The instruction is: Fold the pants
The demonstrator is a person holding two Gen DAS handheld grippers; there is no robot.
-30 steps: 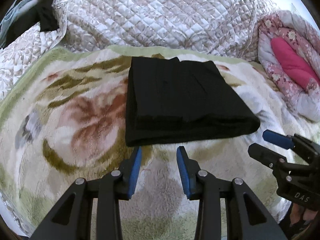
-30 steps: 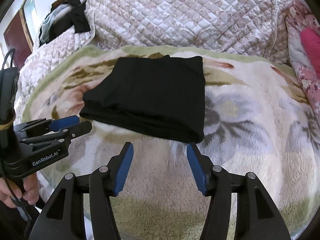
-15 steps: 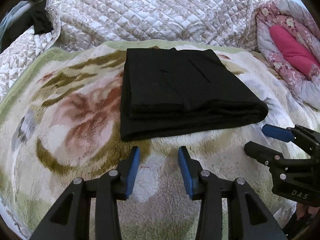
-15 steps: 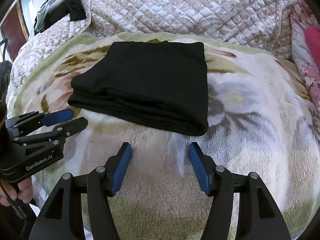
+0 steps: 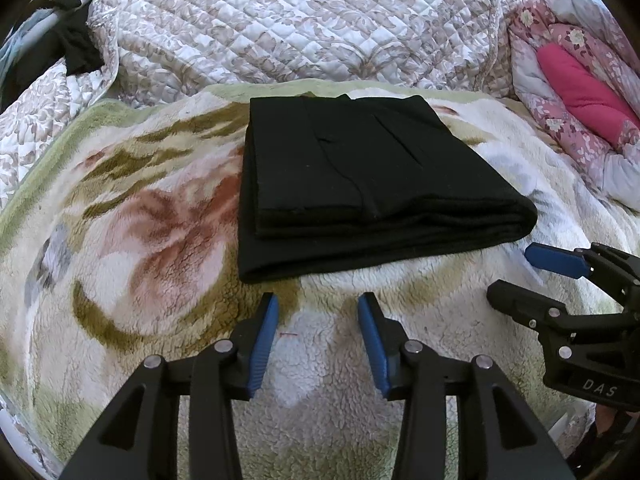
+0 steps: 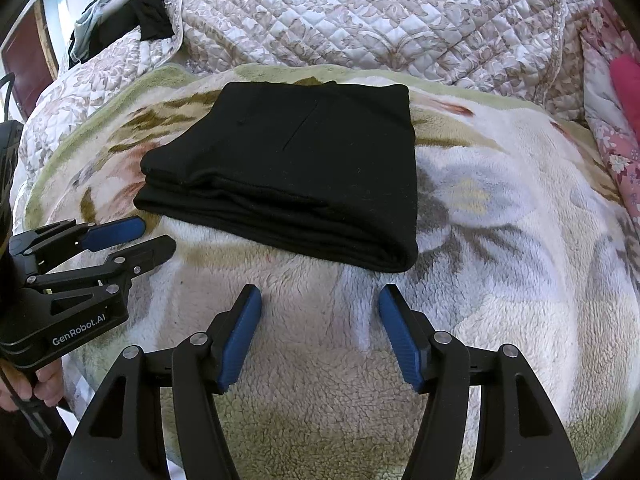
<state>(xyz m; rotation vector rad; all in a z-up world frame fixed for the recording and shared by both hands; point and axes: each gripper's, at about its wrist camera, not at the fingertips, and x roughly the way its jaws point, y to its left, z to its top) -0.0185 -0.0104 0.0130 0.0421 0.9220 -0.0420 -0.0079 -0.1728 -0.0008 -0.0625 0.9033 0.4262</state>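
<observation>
The left gripper (image 5: pixel 318 306), black with blue-padded fingers (image 5: pixel 267 332), hangs with its jaws apart and nothing between them, only fleece showing in the gap. The right gripper (image 6: pixel 320 300) is likewise released and empty, its blue pads (image 6: pixel 242 332) set wider. Each tool appears at the edge of the other's view, tips just short of the cloth. Just beyond both sets of fingertips lie the black pants (image 5: pixel 360 184), folded into a thick, layered rectangle (edges stacked toward the cameras) and touched by neither tool. They rest flat on a cream fleece blanket with green and rust floral print (image 5: pixel 132 216). Behind it rises a beige quilted bedspread (image 5: pixel 280 20); at right sits a pink floral quilt (image 5: pixel 572 80). Dark items at far left (image 6: pixel 120 20) may be clothing. A hand (image 6: pixel 40 380) grips the left tool's handle.
</observation>
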